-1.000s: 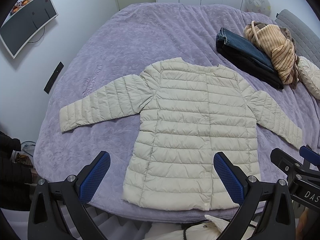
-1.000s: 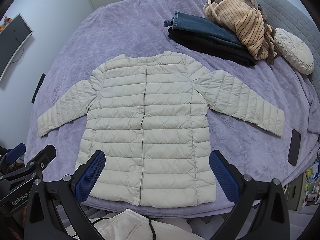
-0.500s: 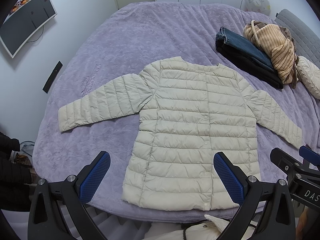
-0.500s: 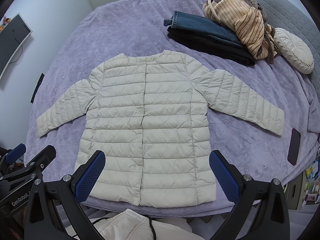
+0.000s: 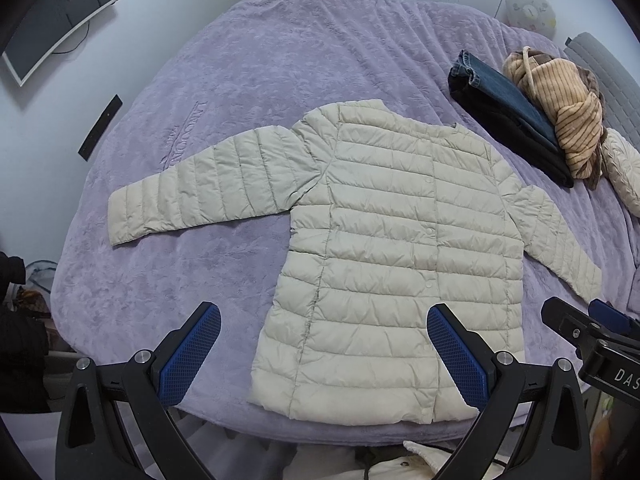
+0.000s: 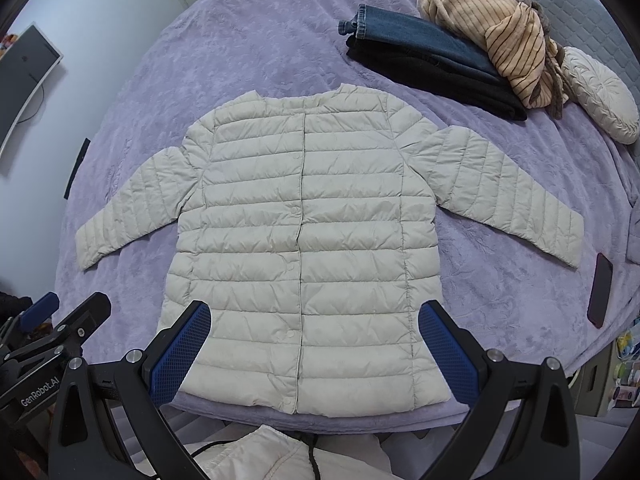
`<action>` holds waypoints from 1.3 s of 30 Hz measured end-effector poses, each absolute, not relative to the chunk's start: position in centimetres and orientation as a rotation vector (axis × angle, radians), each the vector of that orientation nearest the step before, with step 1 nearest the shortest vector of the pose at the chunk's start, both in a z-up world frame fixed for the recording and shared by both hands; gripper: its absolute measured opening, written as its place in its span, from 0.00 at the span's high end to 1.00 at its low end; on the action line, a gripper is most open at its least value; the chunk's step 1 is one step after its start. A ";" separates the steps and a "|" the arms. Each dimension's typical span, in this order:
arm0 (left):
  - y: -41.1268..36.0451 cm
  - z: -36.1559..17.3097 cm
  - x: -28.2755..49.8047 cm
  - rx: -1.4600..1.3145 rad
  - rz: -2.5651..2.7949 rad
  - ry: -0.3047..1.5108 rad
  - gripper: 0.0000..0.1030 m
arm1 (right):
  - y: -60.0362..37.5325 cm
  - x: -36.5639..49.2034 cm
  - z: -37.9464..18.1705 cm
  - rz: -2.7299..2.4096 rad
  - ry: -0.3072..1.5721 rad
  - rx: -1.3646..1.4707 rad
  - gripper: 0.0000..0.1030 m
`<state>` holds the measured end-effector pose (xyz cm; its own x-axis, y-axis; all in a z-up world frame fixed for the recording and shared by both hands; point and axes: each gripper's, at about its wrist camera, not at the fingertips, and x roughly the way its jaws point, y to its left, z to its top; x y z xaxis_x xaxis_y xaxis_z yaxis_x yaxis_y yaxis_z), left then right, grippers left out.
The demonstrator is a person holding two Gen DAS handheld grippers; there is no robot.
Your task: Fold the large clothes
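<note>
A beige quilted puffer jacket (image 5: 400, 248) lies flat, front up and buttoned, on the purple bedspread (image 5: 280, 60), both sleeves spread out sideways. It also fills the right wrist view (image 6: 304, 248). My left gripper (image 5: 324, 356) is open and empty, hovering above the jacket's hem at its left side. My right gripper (image 6: 316, 356) is open and empty above the middle of the hem. The right gripper's body shows in the left wrist view (image 5: 596, 344), and the left gripper's body shows in the right wrist view (image 6: 52, 336).
Folded jeans on dark clothes (image 6: 428, 60), a striped tan garment (image 6: 504, 36) and a cream round cushion (image 6: 600, 92) lie at the bed's far right. A dark phone (image 6: 600, 292) lies near the right edge. A monitor (image 5: 56, 12) hangs on the left wall.
Both grippers have shifted slightly left and a little nearer the bed, so the jacket looks larger and further right in the left view. Jacket and jaws are unchanged.
</note>
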<state>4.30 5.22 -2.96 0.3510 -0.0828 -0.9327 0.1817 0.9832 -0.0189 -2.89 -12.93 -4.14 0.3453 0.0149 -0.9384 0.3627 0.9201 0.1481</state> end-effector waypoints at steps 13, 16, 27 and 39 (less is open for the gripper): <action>16.1 -9.5 11.6 -0.084 -0.082 1.260 0.00 | -6.5 6.7 -9.6 -0.117 1.334 0.350 0.00; 18.8 -12.0 13.7 -0.126 -0.046 1.261 0.00 | -4.5 9.3 -11.6 -0.066 1.359 0.357 0.00; 28.0 -20.3 20.5 -0.493 -0.048 1.219 0.00 | 0.1 18.6 -16.9 0.002 1.359 0.308 0.00; 30.4 -25.8 23.8 -0.649 -0.026 1.215 0.00 | 2.0 26.0 -23.1 0.111 1.335 0.413 0.76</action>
<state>23.81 30.39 -25.85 0.3715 -0.3539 -0.8583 -0.3169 0.8206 -0.4756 26.04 2.02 -23.06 0.2407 0.3115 -0.9193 0.1547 0.9227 0.3532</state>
